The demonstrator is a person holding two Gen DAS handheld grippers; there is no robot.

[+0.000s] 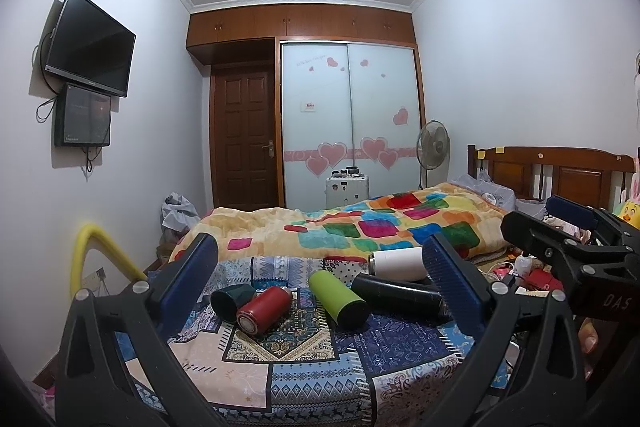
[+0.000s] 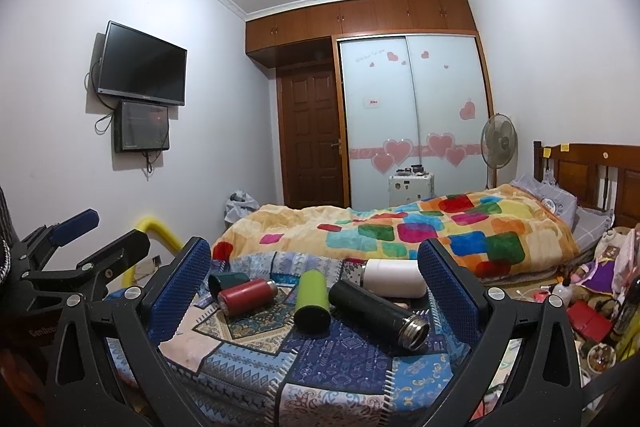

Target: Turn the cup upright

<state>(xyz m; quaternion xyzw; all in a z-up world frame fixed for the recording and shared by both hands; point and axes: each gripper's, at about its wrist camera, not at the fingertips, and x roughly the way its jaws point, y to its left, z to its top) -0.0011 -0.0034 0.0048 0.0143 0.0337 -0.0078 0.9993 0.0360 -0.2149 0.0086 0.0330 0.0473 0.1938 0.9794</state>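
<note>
On patchwork cloth (image 2: 352,363) — five toppled cups (image 2: 312,297)

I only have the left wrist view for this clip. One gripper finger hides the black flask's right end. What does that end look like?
Observer: The right wrist view shows the black flask on its side, with an open, threaded metal mouth at that end and no lid on it.
Operator: How does the left hand-held gripper look from outside?
Observer: The left hand-held gripper is to the left of the patterned cloth, jaws apart, with nothing between them.
</note>
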